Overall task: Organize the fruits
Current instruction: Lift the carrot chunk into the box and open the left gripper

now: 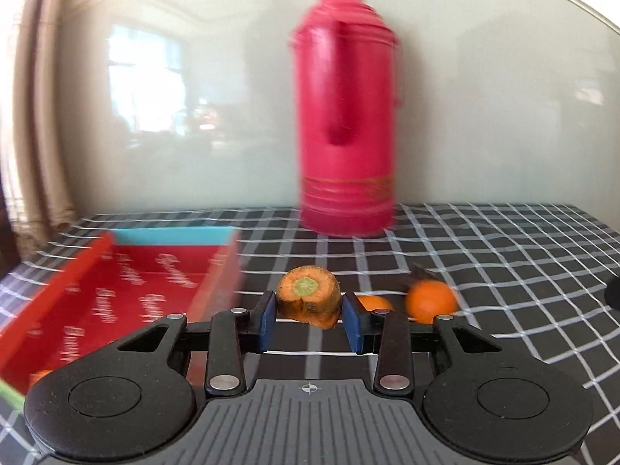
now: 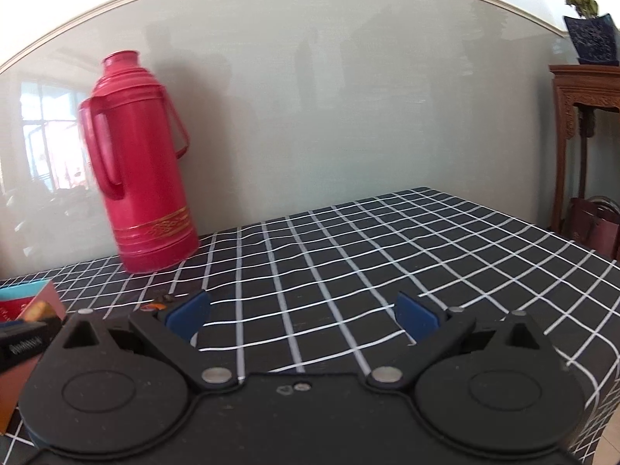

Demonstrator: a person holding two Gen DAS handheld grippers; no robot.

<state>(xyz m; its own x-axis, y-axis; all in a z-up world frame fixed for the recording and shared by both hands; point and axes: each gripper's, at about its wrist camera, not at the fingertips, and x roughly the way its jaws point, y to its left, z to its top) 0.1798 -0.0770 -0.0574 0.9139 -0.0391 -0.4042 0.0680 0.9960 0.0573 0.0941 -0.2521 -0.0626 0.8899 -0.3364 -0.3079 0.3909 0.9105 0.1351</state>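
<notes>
Two tangerines [image 1: 432, 301] lie on the checked surface [image 1: 503, 263] just beyond the left gripper [image 1: 309, 319], one of them half hidden behind its right blue pad. A tall red thermos [image 1: 345, 116] stands upright at the back against the pale wall, and a shallow red box [image 1: 116, 290] with a blue far edge sits open to the left, close by. The left gripper is closed partway on a carrot [image 1: 309, 300], its blue pads pressing either side of the cut stem end, which faces the camera and hangs above the cloth. In the right wrist view the right gripper [image 2: 304, 319] is spread wide with nothing between its pads, hovering over bare checked cloth; the thermos stands off to its left and a corner of the box shows at the left edge. A carved wooden stand [image 2: 581, 116] with a potted plant [image 2: 587, 19] stands past the surface's right end.
</notes>
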